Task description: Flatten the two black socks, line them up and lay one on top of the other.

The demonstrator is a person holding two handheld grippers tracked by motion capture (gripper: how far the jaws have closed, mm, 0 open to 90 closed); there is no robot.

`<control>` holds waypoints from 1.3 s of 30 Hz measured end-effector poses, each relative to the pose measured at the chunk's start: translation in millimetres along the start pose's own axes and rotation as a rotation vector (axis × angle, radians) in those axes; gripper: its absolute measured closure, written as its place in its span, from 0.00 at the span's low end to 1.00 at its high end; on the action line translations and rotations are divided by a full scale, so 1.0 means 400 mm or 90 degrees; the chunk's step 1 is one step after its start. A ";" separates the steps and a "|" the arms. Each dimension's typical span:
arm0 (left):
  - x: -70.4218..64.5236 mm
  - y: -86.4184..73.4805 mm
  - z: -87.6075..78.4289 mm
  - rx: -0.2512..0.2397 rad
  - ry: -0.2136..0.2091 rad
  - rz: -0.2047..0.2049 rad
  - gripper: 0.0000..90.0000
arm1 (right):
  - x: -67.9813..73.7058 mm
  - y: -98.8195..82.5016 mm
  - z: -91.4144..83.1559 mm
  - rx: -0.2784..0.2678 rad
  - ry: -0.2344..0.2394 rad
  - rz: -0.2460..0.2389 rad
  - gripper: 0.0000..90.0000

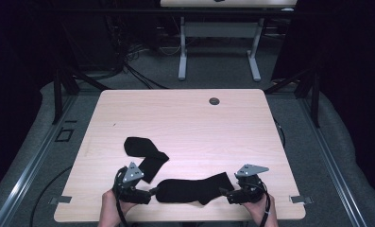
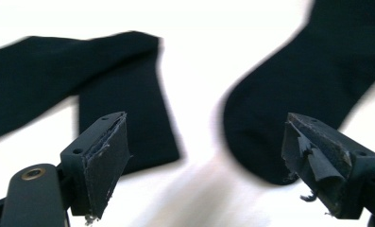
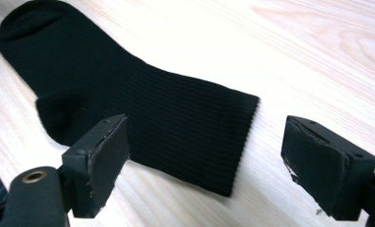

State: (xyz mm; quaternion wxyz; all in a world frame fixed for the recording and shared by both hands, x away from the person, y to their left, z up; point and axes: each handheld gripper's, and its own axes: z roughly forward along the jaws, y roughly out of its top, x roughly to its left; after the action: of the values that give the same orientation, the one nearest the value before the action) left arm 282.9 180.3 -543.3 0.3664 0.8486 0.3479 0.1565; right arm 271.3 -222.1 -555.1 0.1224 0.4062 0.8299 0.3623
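high view: hands at near table [image 1: 185,113] edge, left gripper [image 1: 142,193] by toe of flat sock [image 1: 194,189], right gripper [image 1: 232,193] by its cuff. folded sock [image 1: 145,153] just behind, apart. likely pairing or folding work, barely begun: neither sock held.

left gripper view: fingers [image 2: 105,161] spread wide, empty; toe end right, folded sock [image 2: 81,90] left; blurred, both cropped.

right gripper view: fingers [image 3: 105,161] spread, empty, straddling cuff corner of flat sock [image 3: 142,109]. contact with table hard to judge.
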 end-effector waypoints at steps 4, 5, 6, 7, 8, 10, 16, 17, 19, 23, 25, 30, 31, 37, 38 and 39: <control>0.053 0.010 0.000 0.014 0.024 -0.008 0.19 | -0.012 -0.007 -0.006 0.000 -0.002 0.008 0.17; 0.065 0.013 0.001 0.015 0.031 -0.007 0.19 | -0.012 -0.008 -0.007 -0.002 -0.003 0.012 0.18; 0.077 0.017 0.004 0.019 0.034 -0.008 0.19 | -0.012 -0.009 -0.007 -0.004 -0.004 0.014 0.18; 0.087 0.021 0.008 0.026 0.035 -0.009 0.19 | -0.014 -0.009 -0.008 0.000 -0.005 0.012 0.18; 0.096 0.026 0.012 0.027 0.036 -0.009 0.18 | -0.015 -0.009 -0.008 0.001 -0.002 0.013 0.18; 0.107 0.037 0.023 0.033 0.037 -0.005 0.18 | -0.015 -0.009 -0.008 0.002 -0.007 0.014 0.18; 0.117 0.082 0.065 0.047 0.042 0.010 0.18 | -0.017 -0.006 -0.007 0.001 -0.006 0.018 0.18; 0.117 0.090 0.073 0.053 0.040 0.015 0.19 | -0.018 -0.005 -0.008 0.003 -0.005 0.016 0.18; 0.118 0.106 0.091 0.058 0.039 0.020 0.20 | -0.018 -0.004 -0.009 0.003 -0.006 0.018 0.19; 0.119 0.133 0.124 0.072 0.040 0.033 0.21 | -0.022 -0.005 -0.010 0.004 -0.006 0.023 0.19; 0.121 0.144 0.142 0.085 0.033 0.034 0.22 | -0.023 -0.007 -0.010 0.002 -0.005 0.026 0.19; 0.121 0.164 0.176 0.101 0.033 0.048 0.23 | -0.022 -0.011 -0.008 -0.003 -0.001 0.033 0.19; 0.119 0.168 0.182 0.104 0.032 0.052 0.24 | -0.022 -0.012 -0.008 -0.001 -0.003 0.034 0.19; 0.108 0.174 0.216 0.139 0.020 0.062 0.25 | -0.020 -0.011 -0.010 -0.003 0.001 0.034 0.19; 0.111 0.172 0.221 0.144 0.018 0.061 0.26 | -0.020 -0.010 -0.011 0.000 -0.001 0.032 0.19; 0.112 0.171 0.224 0.150 0.011 0.059 0.27 | -0.019 -0.009 -0.011 0.000 -0.001 0.032 0.19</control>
State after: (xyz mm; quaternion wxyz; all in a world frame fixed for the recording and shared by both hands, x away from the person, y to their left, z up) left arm 394.0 132.4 -554.1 0.2538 0.8995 0.3275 0.1387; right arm 271.9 -231.8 -555.2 0.1137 0.4269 0.8195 0.3650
